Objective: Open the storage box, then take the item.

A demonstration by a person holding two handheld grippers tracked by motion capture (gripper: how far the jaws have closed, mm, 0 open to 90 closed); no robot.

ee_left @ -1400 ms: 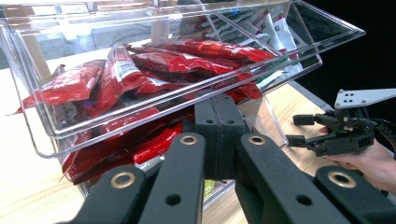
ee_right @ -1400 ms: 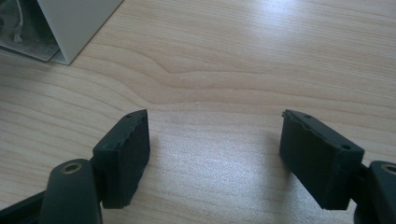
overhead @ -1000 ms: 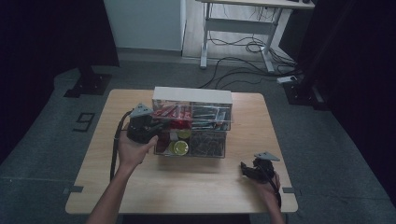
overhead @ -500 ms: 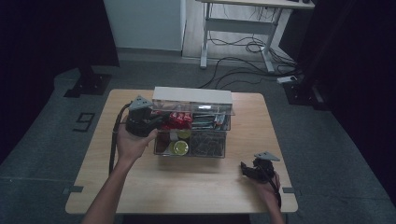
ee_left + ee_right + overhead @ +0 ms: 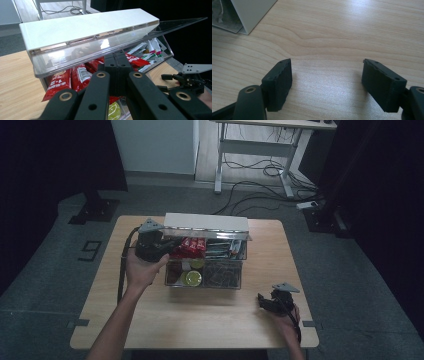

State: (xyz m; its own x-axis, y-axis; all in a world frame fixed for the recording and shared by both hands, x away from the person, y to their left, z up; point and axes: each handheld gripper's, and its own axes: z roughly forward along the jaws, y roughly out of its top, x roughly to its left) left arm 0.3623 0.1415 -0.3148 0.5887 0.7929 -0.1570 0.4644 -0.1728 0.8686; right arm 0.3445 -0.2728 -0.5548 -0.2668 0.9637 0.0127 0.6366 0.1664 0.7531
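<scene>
My left gripper (image 5: 167,245), jaws pressed together with nothing between them, has crept rightward over the last second to the far-left compartment of the clear box (image 5: 205,279), its tips under the half-raised lid (image 5: 206,223) and over the red snack packets (image 5: 189,246). So I judge the lid is about to be tipped. My right gripper (image 5: 327,82) rests spread on the table (image 5: 150,320), near right.

Wooden table (image 5: 150,320), floor cables (image 5: 260,170)

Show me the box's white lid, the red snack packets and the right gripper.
white lid (image 5: 82,27), left gripper view, top face.
red snack packets (image 5: 80,75), left gripper view, wrapper front.
right gripper (image 5: 327,83), right gripper view, between open jaws.
</scene>
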